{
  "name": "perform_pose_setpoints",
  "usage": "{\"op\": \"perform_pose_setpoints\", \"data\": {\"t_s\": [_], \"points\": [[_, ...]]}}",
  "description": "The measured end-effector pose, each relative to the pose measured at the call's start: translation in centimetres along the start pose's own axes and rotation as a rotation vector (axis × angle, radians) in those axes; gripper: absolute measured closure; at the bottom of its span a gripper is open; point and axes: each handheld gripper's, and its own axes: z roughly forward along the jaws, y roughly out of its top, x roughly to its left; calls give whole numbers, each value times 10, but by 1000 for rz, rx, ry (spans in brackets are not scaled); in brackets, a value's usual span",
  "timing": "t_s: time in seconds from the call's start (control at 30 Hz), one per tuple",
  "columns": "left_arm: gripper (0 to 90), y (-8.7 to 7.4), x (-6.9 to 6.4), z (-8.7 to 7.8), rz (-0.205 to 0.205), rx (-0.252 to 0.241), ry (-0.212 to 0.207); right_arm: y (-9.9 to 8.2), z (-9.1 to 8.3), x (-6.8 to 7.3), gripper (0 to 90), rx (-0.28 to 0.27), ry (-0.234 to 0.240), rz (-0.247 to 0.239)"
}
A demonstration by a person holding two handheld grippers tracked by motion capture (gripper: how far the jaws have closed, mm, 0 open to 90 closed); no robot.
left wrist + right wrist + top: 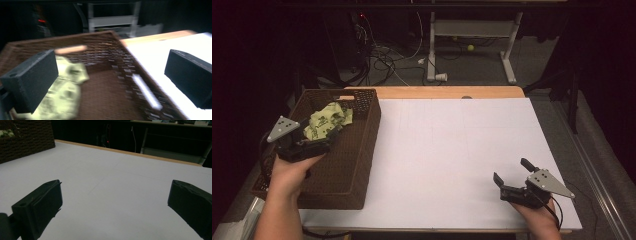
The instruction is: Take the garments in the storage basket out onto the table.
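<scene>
Left hand-held gripper [331, 136]: black, two-jawed, with a grey three-cornered plate on top, held over the near left part of the dark brown woven wicker basket [362, 165]. Jaws spread wide and released, grasping nothing. In the left gripper view [112, 75] the left jaw stands in front of the crumpled pale green patterned cloth [65, 95] and the right jaw hangs out past the basket's right wall over the white sheet; whether the left jaw touches the cloth cannot be told through the blur.

Crumpled cloth [328, 120]: lies inside the basket, toward its far left part, just beyond the left gripper's jaws.

Right hand-held gripper [511, 181]: black, same build, low over the near right part of the white-covered worktop [452, 150]. Jaws wide apart and released, holding nothing; in the right gripper view [115, 202] bare white surface lies between them.

View differences: the left gripper view shows the basket's brown inner floor, a pale slot in its right wall and a light handle opening in the far wall. The right gripper view shows the basket's outer corner [27, 140] with a scrap of green cloth [6, 133] at the top left, and the worktop's wooden far edge.

Edges and room: the basket sits at the worktop's left edge, overhanging it. The white surface between basket and right gripper is open.
</scene>
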Motion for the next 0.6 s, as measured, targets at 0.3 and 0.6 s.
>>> {"op": "perform_pose_setpoints", "data": {"t_s": [0.3, 0.6], "points": [[84, 0, 46, 37, -118, 118, 119, 2, -3, 1, 4, -12, -3, 2], [0, 6, 55, 52, -152, 202, 115, 1, -3, -2, 4, -10, -5, 12]]}}
